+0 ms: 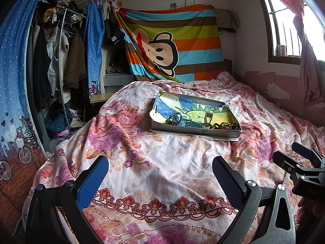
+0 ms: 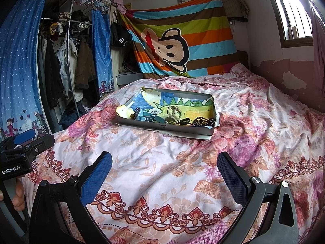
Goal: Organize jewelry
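A shallow grey box (image 1: 195, 132) (image 2: 142, 124) lined with a cartoon cloth lies on the flowered bedspread. Along its near side lie a blue watch strap (image 1: 185, 123) (image 2: 147, 116), a gold clip (image 1: 207, 120) (image 2: 175, 112), a black hair tie (image 2: 184, 121) and dark bead strings (image 1: 229, 126) (image 2: 204, 121). My left gripper (image 1: 160, 167) is open and empty, well short of the box. My right gripper (image 2: 164, 164) is open and empty, also short of the box. Each gripper shows at the edge of the other's view, the right one (image 1: 300, 162) and the left one (image 2: 24, 144).
The bed (image 1: 162, 162) fills the foreground. An open wardrobe (image 1: 59, 61) with hanging clothes and blue curtains stands at the left. A striped monkey sheet (image 1: 176, 46) hangs behind the bed. A window (image 1: 288, 20) is at the right.
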A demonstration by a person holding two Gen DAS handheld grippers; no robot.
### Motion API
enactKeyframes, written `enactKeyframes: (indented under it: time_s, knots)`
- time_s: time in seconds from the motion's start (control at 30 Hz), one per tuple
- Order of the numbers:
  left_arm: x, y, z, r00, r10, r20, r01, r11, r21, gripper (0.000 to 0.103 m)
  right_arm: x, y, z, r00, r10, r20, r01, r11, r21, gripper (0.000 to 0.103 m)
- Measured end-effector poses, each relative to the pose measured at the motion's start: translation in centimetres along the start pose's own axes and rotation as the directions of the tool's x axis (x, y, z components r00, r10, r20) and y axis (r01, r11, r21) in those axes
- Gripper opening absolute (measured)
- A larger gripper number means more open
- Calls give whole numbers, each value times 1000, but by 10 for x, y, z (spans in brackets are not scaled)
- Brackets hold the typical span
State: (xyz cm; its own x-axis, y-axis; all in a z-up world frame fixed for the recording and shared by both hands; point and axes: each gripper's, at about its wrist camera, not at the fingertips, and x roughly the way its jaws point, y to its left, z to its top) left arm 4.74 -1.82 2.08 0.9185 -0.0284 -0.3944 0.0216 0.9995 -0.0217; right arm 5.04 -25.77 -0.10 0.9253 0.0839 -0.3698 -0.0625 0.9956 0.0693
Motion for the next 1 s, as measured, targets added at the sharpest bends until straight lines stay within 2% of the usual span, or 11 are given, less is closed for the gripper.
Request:
enactKeyframes:
  time_s: [0.67,0.8,1.0]
  knots:
    - [1,2,1,1000,-8,-15,8,1000,-20,103,-1,1,-1,1000,1,0,-1,1000,0,101]
    - [-1,2,2,1000,25,-6,-25,1000,-19,103,0,1,0,1000,1,-1,-1,1000,0,101]
    - [0,0,2,999,32,-13,-32,999,-9,103,0,1,0,1000,0,-1,0,1000,-1,101]
